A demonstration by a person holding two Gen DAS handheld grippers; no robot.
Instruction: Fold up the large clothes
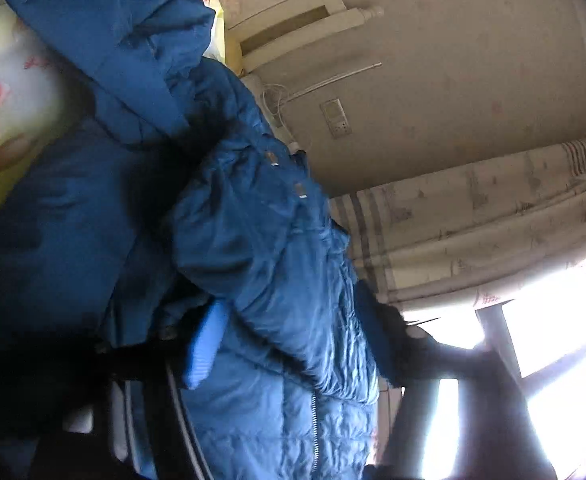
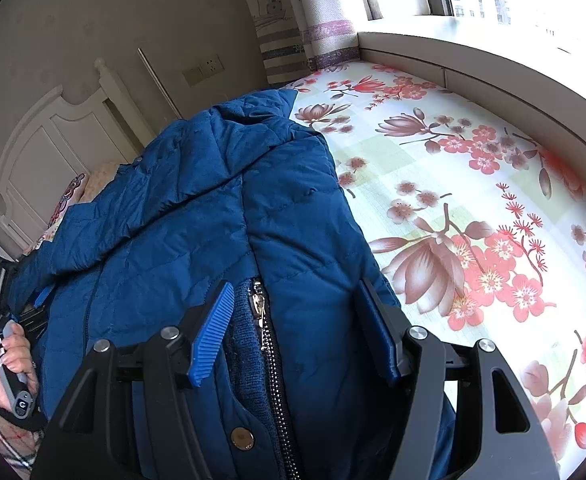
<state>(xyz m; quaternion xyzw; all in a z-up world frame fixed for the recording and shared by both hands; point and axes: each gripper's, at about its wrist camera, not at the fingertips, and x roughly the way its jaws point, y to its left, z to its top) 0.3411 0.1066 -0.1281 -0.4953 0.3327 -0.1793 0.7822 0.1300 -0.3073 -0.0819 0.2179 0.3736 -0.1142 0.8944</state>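
A large blue quilted jacket (image 2: 197, 216) with a hood and a zipper lies on the flowered bed sheet (image 2: 473, 200). My right gripper (image 2: 293, 328) is open, its blue pads (image 2: 211, 332) either side of the zipper (image 2: 269, 344) at the jacket's front. In the left wrist view the jacket (image 1: 261, 240) fills the frame, bunched and lifted. One blue pad (image 1: 205, 344) of my left gripper presses into the fabric; the other finger is hidden under it. The left gripper (image 2: 25, 304) also shows in the right wrist view at the jacket's left edge, held by a hand.
A white headboard (image 2: 53, 152) stands at the far left. A curtain (image 2: 317, 20) and a window ledge (image 2: 473, 60) border the bed at the back and right. A wall socket (image 2: 209, 68) sits above the bed.
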